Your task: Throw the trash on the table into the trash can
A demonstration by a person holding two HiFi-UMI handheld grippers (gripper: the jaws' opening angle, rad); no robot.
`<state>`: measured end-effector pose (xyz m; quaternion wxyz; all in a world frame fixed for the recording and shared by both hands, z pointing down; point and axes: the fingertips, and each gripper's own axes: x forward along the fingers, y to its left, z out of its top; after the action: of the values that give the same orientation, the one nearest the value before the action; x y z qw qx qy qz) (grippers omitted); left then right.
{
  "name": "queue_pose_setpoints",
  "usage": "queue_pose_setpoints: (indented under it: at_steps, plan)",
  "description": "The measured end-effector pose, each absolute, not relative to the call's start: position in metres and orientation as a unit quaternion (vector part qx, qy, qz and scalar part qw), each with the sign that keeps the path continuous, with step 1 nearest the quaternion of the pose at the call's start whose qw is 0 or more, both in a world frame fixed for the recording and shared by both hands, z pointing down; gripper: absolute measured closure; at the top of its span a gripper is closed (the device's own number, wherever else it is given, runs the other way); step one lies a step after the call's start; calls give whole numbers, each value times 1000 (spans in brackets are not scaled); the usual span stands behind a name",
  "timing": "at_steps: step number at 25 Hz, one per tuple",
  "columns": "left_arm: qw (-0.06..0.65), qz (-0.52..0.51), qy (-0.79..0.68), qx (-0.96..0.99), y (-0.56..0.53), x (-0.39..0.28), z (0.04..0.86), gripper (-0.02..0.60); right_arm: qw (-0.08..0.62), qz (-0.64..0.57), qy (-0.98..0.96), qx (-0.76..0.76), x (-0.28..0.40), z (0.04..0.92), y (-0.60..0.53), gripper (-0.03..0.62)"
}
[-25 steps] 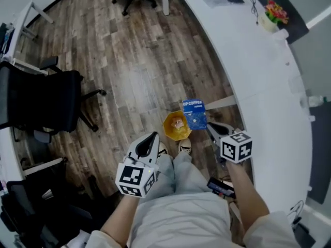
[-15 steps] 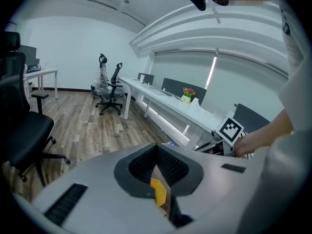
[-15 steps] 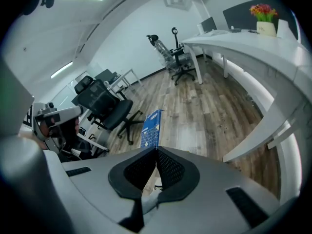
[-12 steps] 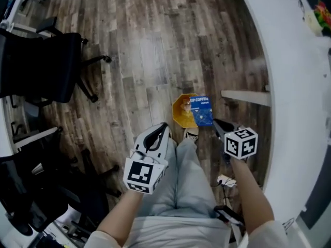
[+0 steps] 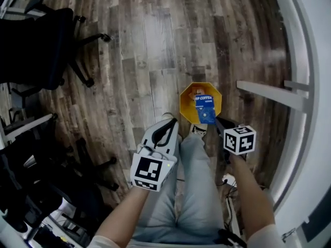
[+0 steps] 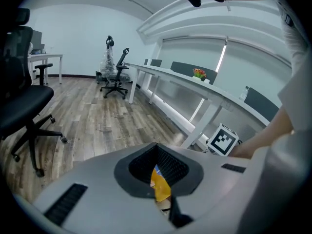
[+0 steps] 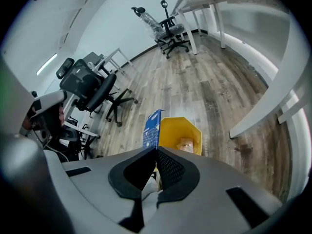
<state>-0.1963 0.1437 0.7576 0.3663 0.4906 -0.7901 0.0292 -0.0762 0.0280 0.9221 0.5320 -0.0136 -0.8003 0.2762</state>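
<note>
Pinching the blue coffee packet (image 5: 205, 107), the right gripper (image 5: 218, 121) jaws hold it above the yellow trash can (image 5: 185, 103). The left gripper (image 5: 172, 123) jaws are closed and empty at the can's 7 o'clock. A white crossbar (image 5: 269, 94) lies at 3 o'clock, and a black office chair (image 5: 36, 45) stands well apart at 10.

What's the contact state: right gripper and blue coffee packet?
Touching. Right gripper view: right gripper is shut on the blue coffee packet, pinching its lower edge.

A black office chair (image 5: 36, 45) stands on wood-plank floor (image 5: 145, 45) opposite a long white desk (image 5: 310, 45).
</note>
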Motion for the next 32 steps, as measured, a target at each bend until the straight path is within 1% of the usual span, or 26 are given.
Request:
queue_pose_setpoints:
  at_steps: [9, 16, 25, 28, 32]
  plan:
    - [370, 32, -790, 488, 144, -192, 837, 581, 563, 260, -784, -11, -76, 1049, 27, 560]
    - [367, 28, -794, 483, 139, -189, 860, 581, 586, 238, -775, 2, -84, 1096, 27, 559]
    - [373, 24, -797, 474, 142, -191, 852, 581, 576, 221, -787, 2, -92, 1080, 18, 555]
    - [369, 23, -798, 476, 141, -192, 835, 581, 573, 216, -791, 0, -93, 1059, 13, 554]
    - [367, 26, -798, 478, 139, -195, 797, 581, 561, 213, -800, -11, -96, 1011, 9, 554]
